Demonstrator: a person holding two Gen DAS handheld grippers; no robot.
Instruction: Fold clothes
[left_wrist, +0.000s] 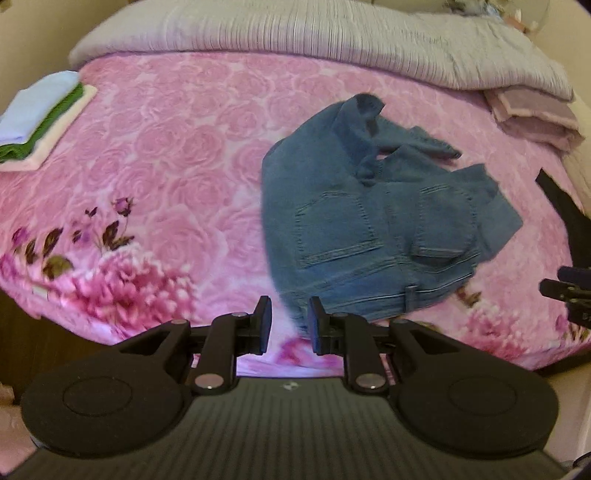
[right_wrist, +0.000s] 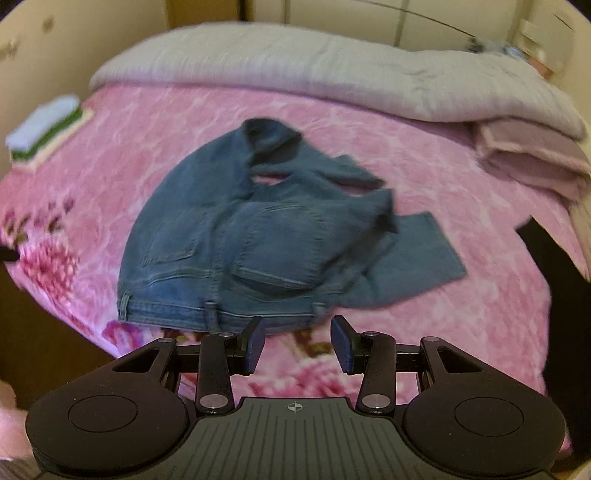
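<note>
jeans crumpled on bed | left gripper fingers slightly apart, empty | right gripper fingers apart, empty | only right view shows flat trouser leg

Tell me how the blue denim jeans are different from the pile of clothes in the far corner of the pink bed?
The blue denim jeans lie crumpled and spread out, legs bunched; the folded stack of clothes is flat and neat. The jeans are one blue piece; the stack shows pale blue, green and cream layers. The jeans sit near the front edge by both grippers; the stack sits far off at the left corner. Both rest on the pink rose-patterned blanket.
</note>
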